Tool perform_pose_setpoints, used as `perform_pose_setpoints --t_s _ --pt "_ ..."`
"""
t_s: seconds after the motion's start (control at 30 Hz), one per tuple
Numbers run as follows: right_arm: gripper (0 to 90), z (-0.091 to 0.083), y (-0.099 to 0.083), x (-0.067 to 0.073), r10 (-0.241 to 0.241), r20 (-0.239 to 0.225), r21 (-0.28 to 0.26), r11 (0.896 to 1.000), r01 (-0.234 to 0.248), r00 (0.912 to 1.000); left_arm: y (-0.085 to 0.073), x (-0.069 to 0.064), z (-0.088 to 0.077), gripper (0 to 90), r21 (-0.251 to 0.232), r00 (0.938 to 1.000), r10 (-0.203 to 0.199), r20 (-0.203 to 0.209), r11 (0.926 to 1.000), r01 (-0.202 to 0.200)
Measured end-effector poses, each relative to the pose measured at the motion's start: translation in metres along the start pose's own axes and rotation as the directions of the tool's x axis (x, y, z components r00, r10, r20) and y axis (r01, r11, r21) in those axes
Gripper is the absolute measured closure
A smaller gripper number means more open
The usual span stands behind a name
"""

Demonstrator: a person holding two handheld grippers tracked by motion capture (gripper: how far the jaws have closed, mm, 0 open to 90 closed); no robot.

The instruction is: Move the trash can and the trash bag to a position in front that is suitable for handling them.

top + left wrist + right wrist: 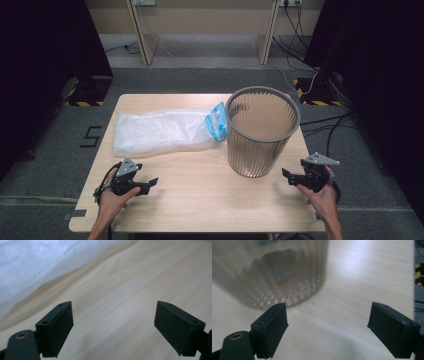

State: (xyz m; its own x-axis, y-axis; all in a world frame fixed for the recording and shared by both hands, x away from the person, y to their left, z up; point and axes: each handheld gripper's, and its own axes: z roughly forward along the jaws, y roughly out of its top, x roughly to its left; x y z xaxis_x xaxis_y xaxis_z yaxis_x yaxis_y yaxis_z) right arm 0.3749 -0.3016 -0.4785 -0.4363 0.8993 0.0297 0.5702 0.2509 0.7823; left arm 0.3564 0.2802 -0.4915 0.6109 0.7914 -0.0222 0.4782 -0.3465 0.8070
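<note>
Pale wood grain runs under both sets of jaws on the table [200, 200], which stands on grey carpet with dark curtains at either side.

The left gripper [113, 322] has its jaws spread wide with nothing between them, only bare tabletop; in the high view it [142, 184] sits at the near left, aimed right. The right gripper [328, 325] is likewise released and empty, and in the high view it [292, 176] rests at the near right edge, aimed left toward the bin.

Just beyond the left gripper's jaws, a little farther off and to the left, lies the plastic bag [30, 267], a clear, crinkled, loosely folded bundle. Seen from above, the bag [160, 131] lies flat on the far left half of the table, its long axis running left to right, with a blue printed end [217, 121] touching or nearly touching the bin wall. It should be very light, limp and slippery, so a pinch on a raised fold or an edge would likely hold better than a press on a flat layer.

The wastebasket [261, 131] stands upright right of centre, mouth up, ribbed and translucent grey; it looks light and fairly stiff, easily tipped by a sideways push. Its lower wall [279, 275] looms blurred ahead of the right gripper.
</note>
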Motion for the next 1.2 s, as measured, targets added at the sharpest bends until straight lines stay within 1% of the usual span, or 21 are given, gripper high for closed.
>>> perform_pose_setpoints --t_s 0.07,0.13,0.2,0.23,0.27,0.3,0.37,0.47,0.57,0.6,0.63,0.67,0.7,0.73,0.8,0.83,0.9,0.93,1.07,1.13,1.2 --pt "15.3 0.002 0.006 -0.006 0.023 0.023 -0.019 1.0 -0.023 0.9995 0.012 -0.002 0.004 14.8 -0.018 1.0 -0.005 -0.005 0.9998 0.005" --pt "15.1 0.005 0.012 -0.012 0.052 0.019 -0.037 0.998 -0.052 0.9985 0.023 -0.004 0.009 14.8 -0.023 0.9998 -0.018 -0.003 0.9996 0.017" --pt "15.2 0.01 0.017 -0.017 0.071 0.023 -0.05 0.996 -0.07 0.9972 0.034 -0.006 0.015 14.8 -0.029 0.9996 -0.028 0.01 0.9992 0.028" --pt "15.2 0.012 0.02 -0.019 0.075 0.027 -0.05 0.996 -0.073 0.9968 0.039 -0.006 0.018 14.8 -0.028 0.9994 -0.033 0.014 0.9991 0.033" --pt "15.2 0.016 0.025 -0.022 0.079 0.018 -0.055 0.995 -0.078 0.9967 0.043 -0.007 0.021 14.8 -0.029 0.9991 -0.038 0.017 0.9988 0.039" --pt "15.2 0.016 0.025 -0.022 0.079 0.018 -0.055 0.995 -0.078 0.9967 0.046 -0.008 0.024 14.8 -0.03 0.9988 -0.044 0.022 0.9986 0.044" --pt "15.3 0.021 0.03 -0.025 0.071 -0.001 -0.061 0.996 -0.07 0.9975 0.054 -0.011 0.03 14.8 -0.029 0.9977 -0.056 0.04 0.9979 0.057" --pt "15.3 0.024 0.033 -0.026 0.07 -0.002 -0.058 0.996 -0.07 0.9975 0.065 -0.017 0.037 14.8 -0.035 0.9959 -0.071 0.056 0.9967 0.073" --pt "15.5 0.029 0.039 -0.03 0.075 -0.007 -0.067 0.995 -0.075 0.9972 0.076 -0.021 0.044 14.8 -0.034 0.9976 -0.036 0.059 0.9987 0.038" --pt "19.6 0.032 0.043 -0.035 0.076 -0.012 -0.085 0.993 -0.077 0.997 0.08 -0.022 0.047 14.8 -0.039 0.9978 -0.033 0.058 0.9986 0.035" --pt "19.6 0.032 0.043 -0.035 0.076 -0.012 -0.085 0.993 -0.077 0.997 0.083 -0.022 0.05 14.8 -0.038 0.998 -0.029 0.056 0.9988 0.031" --pt "22.7 0.033 0.045 -0.037 0.066 -0.025 -0.088 0.994 -0.068 0.9975 0.089 -0.022 0.055 14.8 -0.034 0.998 -0.025 0.058 0.9991 0.027" --pt "22.2 0.034 0.048 -0.04 0.068 -0.032 -0.084 0.994 -0.07 0.9972 0.093 -0.023 0.06 14.9 -0.042 0.9979 -0.029 0.058 0.9986 0.031" --pt "20.9 0.036 0.05 -0.043 0.068 -0.025 -0.079 0.994 -0.07 0.9974 0.098 -0.023 0.065 14.9 -0.032 0.9979 -0.029 0.058 0.999 0.031" --pt "20.8 0.038 0.055 -0.047 0.061 -0.014 -0.074 0.995 -0.062 0.998 0.107 -0.026 0.075 15.0 -0.036 0.9974 -0.044 0.057 0.9983 0.046" --pt "20.8 0.04 0.057 -0.048 0.062 -0.018 -0.074 0.995 -0.063 0.9979 0.112 -0.028 0.079 15.0 -0.029 0.9973 -0.043 0.06 0.9986 0.044" --pt "20.8 0.043 0.06 -0.049 0.071 -0.032 -0.074 0.995 -0.073 0.997 0.12 -0.032 0.088 15.0 -0.035 0.9953 -0.062 0.075 0.9973 0.064" --pt "20.9 0.045 0.061 -0.049 0.071 -0.039 -0.072 0.995 -0.073 0.9967 0.124 -0.035 0.092 15.0 -0.034 0.9945 -0.061 0.085 0.9974 0.064" --pt "22.8 0.049 0.064 -0.047 0.077 -0.066 -0.099 0.992 -0.083 0.9949 0.134 -0.046 0.104 15.1 -0.034 0.9929 -0.059 0.103 0.9975 0.063" --pt "22.6 0.051 0.065 -0.05 0.068 -0.079 -0.117 0.99 -0.076 0.9946 0.138 -0.049 0.11 15.1 -0.033 0.9928 -0.052 0.108 0.9979 0.056" --pt "21.6 0.052 0.065 -0.051 0.073 -0.09 -0.126 0.988 -0.084 0.9933 0.139 -0.051 0.113 15.1 -0.042 0.9923 -0.066 0.105 0.9966 0.071"
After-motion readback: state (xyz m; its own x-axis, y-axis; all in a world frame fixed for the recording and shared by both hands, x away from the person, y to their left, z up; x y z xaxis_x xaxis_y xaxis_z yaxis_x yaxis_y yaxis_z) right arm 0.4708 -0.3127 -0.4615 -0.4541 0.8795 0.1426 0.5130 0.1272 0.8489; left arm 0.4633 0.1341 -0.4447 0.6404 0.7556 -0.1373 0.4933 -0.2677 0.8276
